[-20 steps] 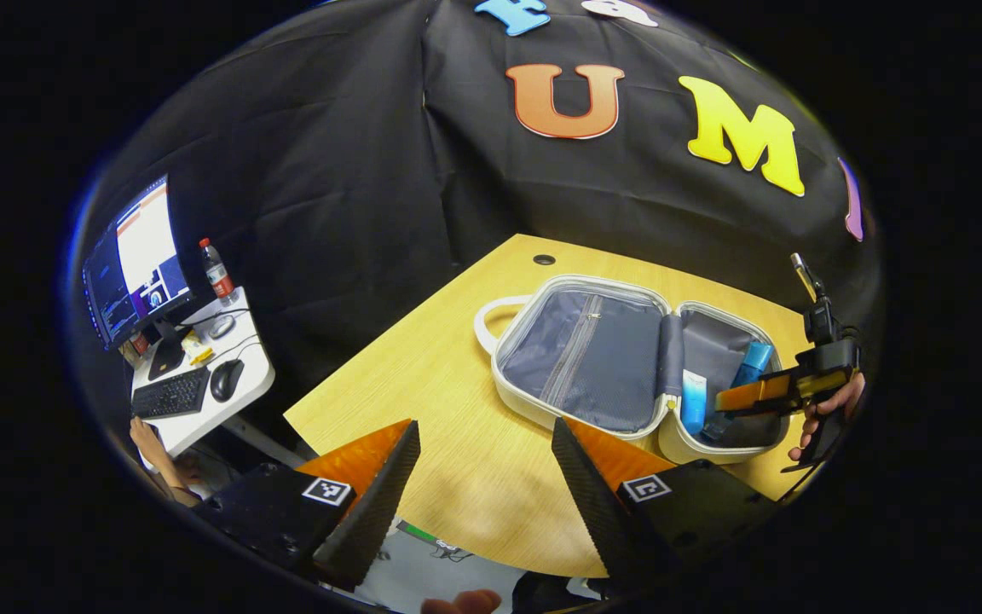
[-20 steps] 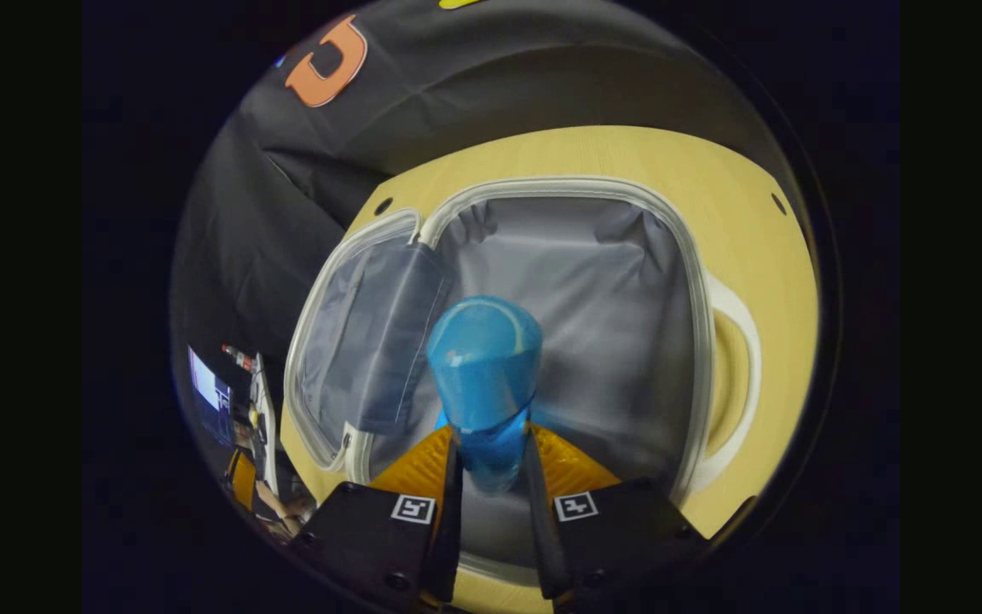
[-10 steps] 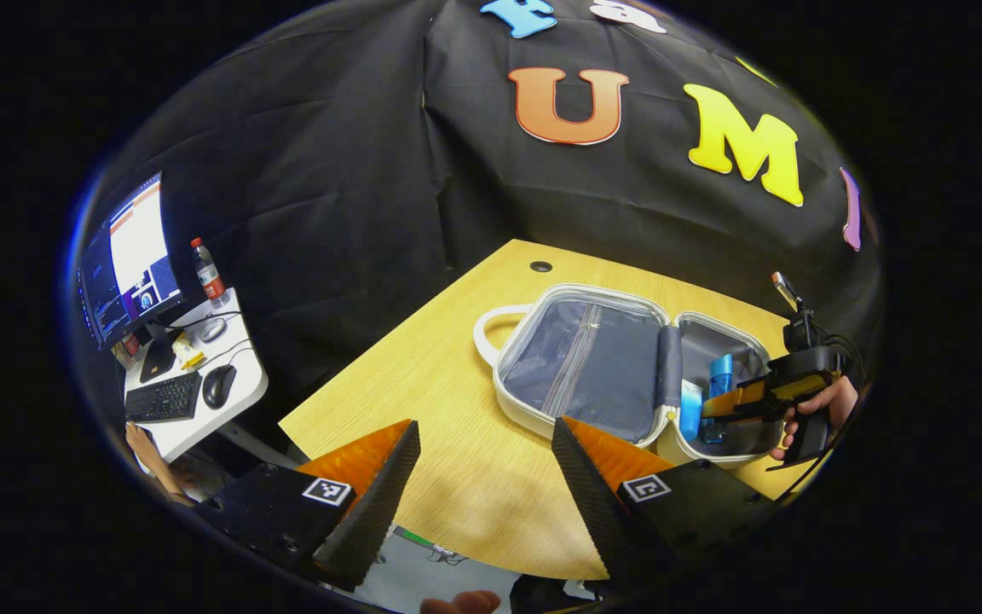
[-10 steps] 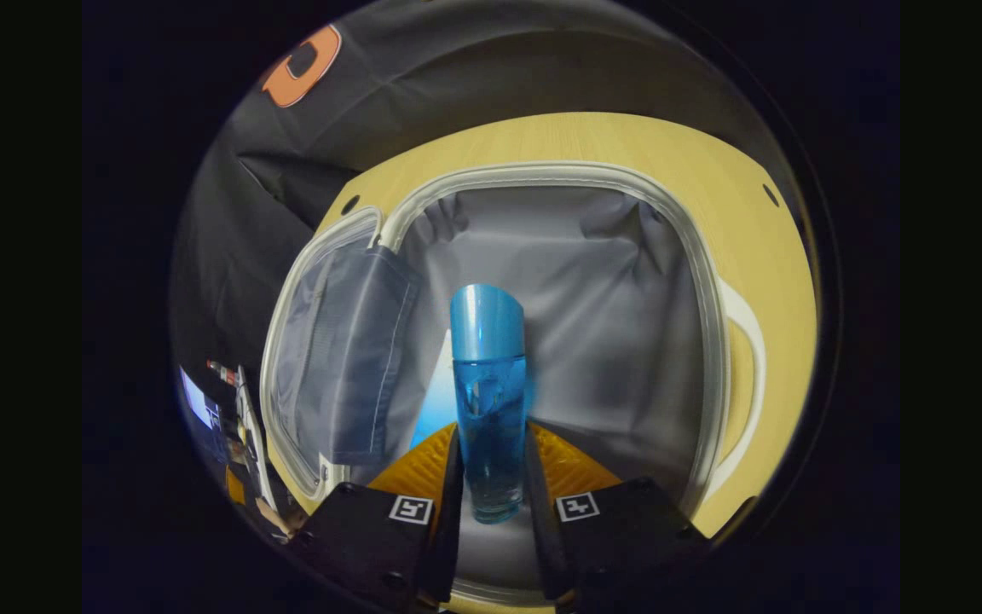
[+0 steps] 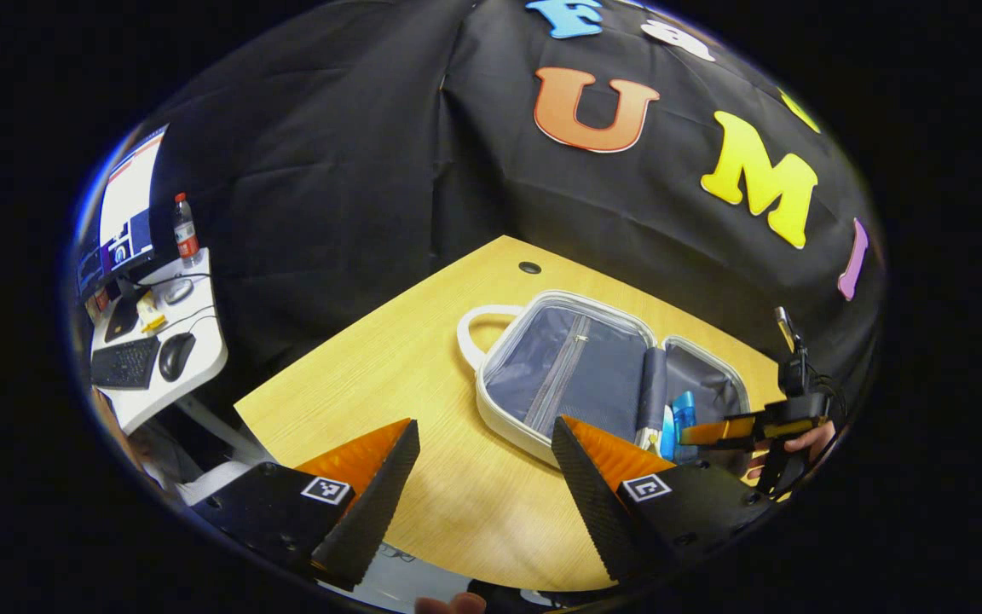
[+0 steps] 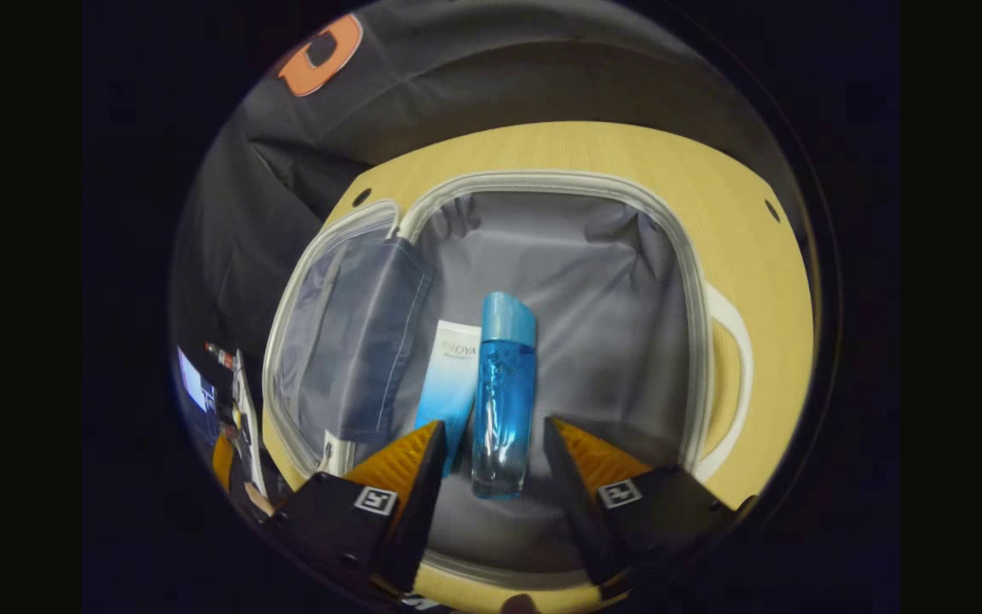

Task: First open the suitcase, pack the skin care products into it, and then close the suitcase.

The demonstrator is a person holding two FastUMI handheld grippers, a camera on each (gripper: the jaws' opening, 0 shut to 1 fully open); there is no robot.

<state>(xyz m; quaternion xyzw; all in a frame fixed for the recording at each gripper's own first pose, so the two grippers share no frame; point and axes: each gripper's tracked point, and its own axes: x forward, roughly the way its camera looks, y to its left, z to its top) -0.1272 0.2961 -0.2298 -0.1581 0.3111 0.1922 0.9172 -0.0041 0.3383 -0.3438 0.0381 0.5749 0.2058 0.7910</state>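
Blue bottle (image 6: 502, 395) lies beside tube (image 6: 451, 384) in open suitcase (image 6: 696, 290).

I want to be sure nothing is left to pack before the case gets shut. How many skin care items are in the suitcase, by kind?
Blue bottle: 1
White and blue tube: 1
Total: 2, lying side by side in the open suitcase, with the right claw open above them.

White tube (image 6: 450, 384), lettering too blurred to read
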